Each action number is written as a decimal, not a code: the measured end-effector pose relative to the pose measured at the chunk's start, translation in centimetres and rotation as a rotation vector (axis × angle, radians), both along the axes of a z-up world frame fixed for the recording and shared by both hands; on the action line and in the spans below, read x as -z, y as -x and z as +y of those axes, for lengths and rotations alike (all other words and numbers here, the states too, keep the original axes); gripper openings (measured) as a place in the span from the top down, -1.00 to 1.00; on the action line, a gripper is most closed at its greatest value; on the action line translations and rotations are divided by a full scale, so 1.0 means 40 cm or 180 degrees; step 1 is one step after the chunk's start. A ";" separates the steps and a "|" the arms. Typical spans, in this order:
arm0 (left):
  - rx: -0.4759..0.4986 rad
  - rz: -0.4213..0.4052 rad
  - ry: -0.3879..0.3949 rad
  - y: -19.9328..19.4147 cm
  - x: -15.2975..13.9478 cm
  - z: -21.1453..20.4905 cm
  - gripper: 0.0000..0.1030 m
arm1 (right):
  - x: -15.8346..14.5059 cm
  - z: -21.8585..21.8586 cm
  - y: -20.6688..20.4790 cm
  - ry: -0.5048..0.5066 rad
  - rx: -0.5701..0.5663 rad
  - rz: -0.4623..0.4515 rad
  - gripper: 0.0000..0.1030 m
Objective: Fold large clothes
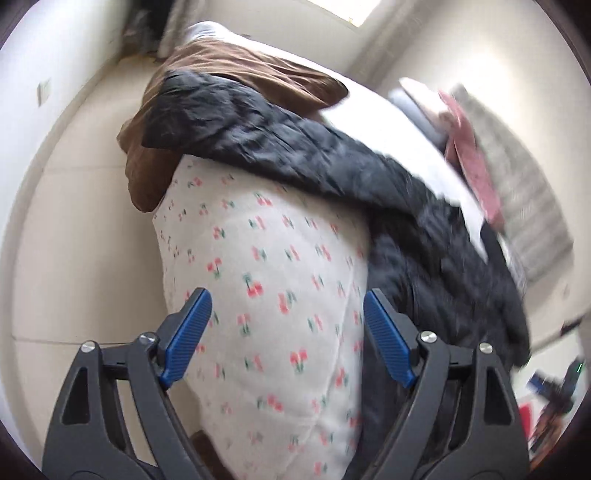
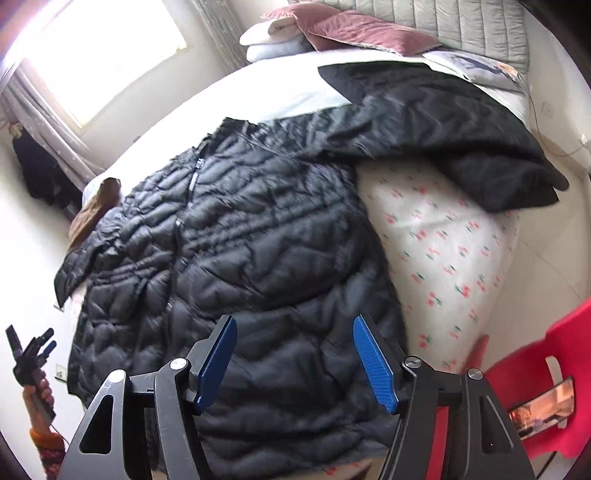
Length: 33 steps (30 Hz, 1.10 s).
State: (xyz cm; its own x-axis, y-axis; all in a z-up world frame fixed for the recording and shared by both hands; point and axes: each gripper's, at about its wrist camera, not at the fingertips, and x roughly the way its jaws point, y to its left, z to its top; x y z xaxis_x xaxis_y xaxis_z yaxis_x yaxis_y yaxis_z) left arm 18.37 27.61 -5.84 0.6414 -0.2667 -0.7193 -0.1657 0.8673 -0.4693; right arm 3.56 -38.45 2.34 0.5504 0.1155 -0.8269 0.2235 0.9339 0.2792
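A black quilted puffer jacket [image 2: 236,254] lies spread on the bed, zipper up, its hem hanging over the near edge and one sleeve [image 2: 443,122] stretched toward the back right. My right gripper [image 2: 293,325] is open and empty, just above the jacket's hem. My left gripper [image 1: 286,299] is open and empty, low beside the bed, facing the cherry-print sheet [image 1: 266,266]; the jacket [image 1: 295,147] drapes above it. The left gripper also shows at the left edge of the right wrist view [image 2: 37,347], held in a hand.
A brown garment [image 1: 236,70] lies at the bed's far corner. Pink and white pillows [image 2: 332,29] sit by the grey headboard [image 2: 443,18]. A red chair [image 2: 546,369] stands at right. A window [image 2: 103,48] with curtains is on the left.
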 end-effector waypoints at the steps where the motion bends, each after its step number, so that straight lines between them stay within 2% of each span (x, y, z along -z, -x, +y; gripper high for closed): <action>1: -0.0095 0.0003 0.0087 -0.017 0.012 0.016 -0.64 | -0.008 0.021 -0.021 -0.0034 -0.0043 -0.0040 -0.31; 4: -0.0355 -0.0035 0.0292 -0.089 0.057 0.067 -0.64 | -0.034 0.081 -0.088 -0.0117 -0.0155 -0.0205 -0.32; 8: -0.0697 -0.0021 0.0303 -0.173 0.117 0.117 -0.64 | -0.053 0.158 -0.180 -0.0184 -0.0254 -0.0393 -0.40; 14: -0.1179 -0.0245 0.0443 -0.242 0.153 0.179 -0.62 | -0.014 0.245 -0.282 -0.0088 -0.0462 -0.0396 -0.42; 16: -0.1301 -0.0280 0.0463 -0.262 0.158 0.198 -0.48 | 0.015 0.257 -0.308 -0.0017 -0.0489 -0.0337 -0.42; 17: -0.1335 -0.0299 0.0460 -0.266 0.155 0.202 -0.19 | 0.026 0.258 -0.316 -0.0011 -0.0489 -0.0320 -0.42; 18: -0.1356 -0.0318 0.0438 -0.274 0.150 0.204 0.34 | 0.046 0.255 -0.327 -0.0024 -0.0484 -0.0288 -0.42; 19: -0.1338 -0.0314 0.0399 -0.284 0.140 0.204 0.61 | 0.062 0.249 -0.334 -0.0040 -0.0471 -0.0255 -0.42; 20: -0.1273 -0.0373 0.0405 -0.288 0.121 0.202 0.88 | 0.079 0.238 -0.339 -0.0054 -0.0455 -0.0217 -0.42; 24: -0.1169 -0.0877 0.0357 -0.293 -0.026 0.169 0.90 | 0.131 0.186 -0.355 -0.0120 -0.0301 -0.0055 -0.42; 27: -0.0981 -0.1254 0.0277 -0.317 -0.176 0.103 0.90 | 0.144 0.147 -0.354 -0.0220 -0.0180 -0.0049 -0.42; 30: -0.0667 -0.1635 0.0167 -0.338 -0.337 -0.003 0.90 | 0.160 0.108 -0.349 -0.0331 -0.0057 -0.0014 -0.42; 33: -0.0325 -0.1864 0.0085 -0.361 -0.453 -0.132 0.90 | 0.167 0.091 -0.345 -0.0388 -0.0009 0.0006 -0.42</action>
State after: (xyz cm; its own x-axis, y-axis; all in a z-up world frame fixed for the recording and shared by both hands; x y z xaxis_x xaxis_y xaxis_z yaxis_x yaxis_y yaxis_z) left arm 32.81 22.34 12.29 0.9528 -0.1961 -0.2318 0.0456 0.8472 -0.5293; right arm 17.37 -34.81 -4.36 0.5483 0.2169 -0.8077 0.2215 0.8936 0.3903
